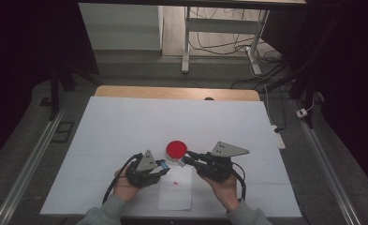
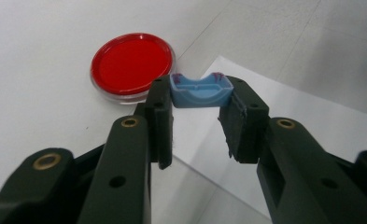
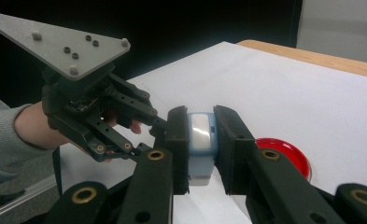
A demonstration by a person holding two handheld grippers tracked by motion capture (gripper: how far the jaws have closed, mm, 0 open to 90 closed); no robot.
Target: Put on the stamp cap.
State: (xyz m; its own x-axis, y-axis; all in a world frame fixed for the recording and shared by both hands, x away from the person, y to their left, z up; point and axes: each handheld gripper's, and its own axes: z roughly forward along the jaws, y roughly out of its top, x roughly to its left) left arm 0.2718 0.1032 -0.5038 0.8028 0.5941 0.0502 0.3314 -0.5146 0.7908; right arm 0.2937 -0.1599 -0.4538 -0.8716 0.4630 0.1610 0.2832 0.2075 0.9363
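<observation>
Dim room, bright white table [image 1: 125, 122], near tool parts blurred.

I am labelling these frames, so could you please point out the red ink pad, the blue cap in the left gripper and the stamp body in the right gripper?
red ink pad [image 2: 130, 63], left gripper view, centre of its red face.
blue cap [image 2: 201, 91], left gripper view, its front wall.
stamp body [image 3: 200, 133], right gripper view, its pale top panel.

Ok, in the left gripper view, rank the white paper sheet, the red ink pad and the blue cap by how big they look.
1. White paper sheet, largest.
2. Red ink pad.
3. Blue cap, smallest, though it sits nearer the camera, clamped in the left gripper, so its true size is less sure.
</observation>
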